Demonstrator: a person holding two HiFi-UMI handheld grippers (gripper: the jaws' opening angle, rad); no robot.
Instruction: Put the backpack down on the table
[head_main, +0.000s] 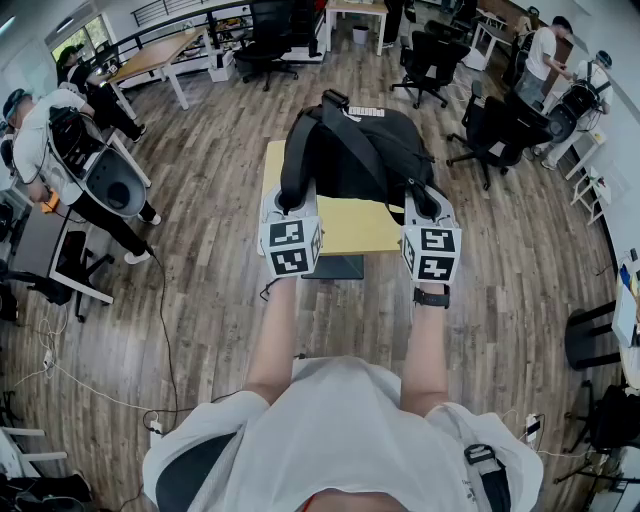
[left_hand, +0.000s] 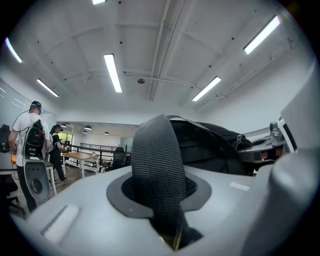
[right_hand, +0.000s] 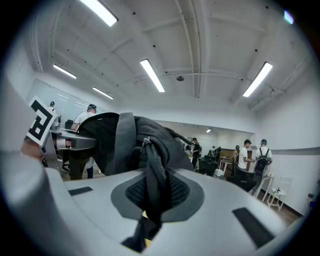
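Left claw (left_hand: 161, 196) and right claw (right_hand: 152, 199) clamp tight on backpack (head_main: 355, 150).

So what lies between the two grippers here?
Head view: only bare yellow table between the left gripper and right gripper; the backpack is just beyond, part of it clamped in each.

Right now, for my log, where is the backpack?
Head view, centre: the backpack is over the yellow table, far side, gripped by the left tongs and right tongs.
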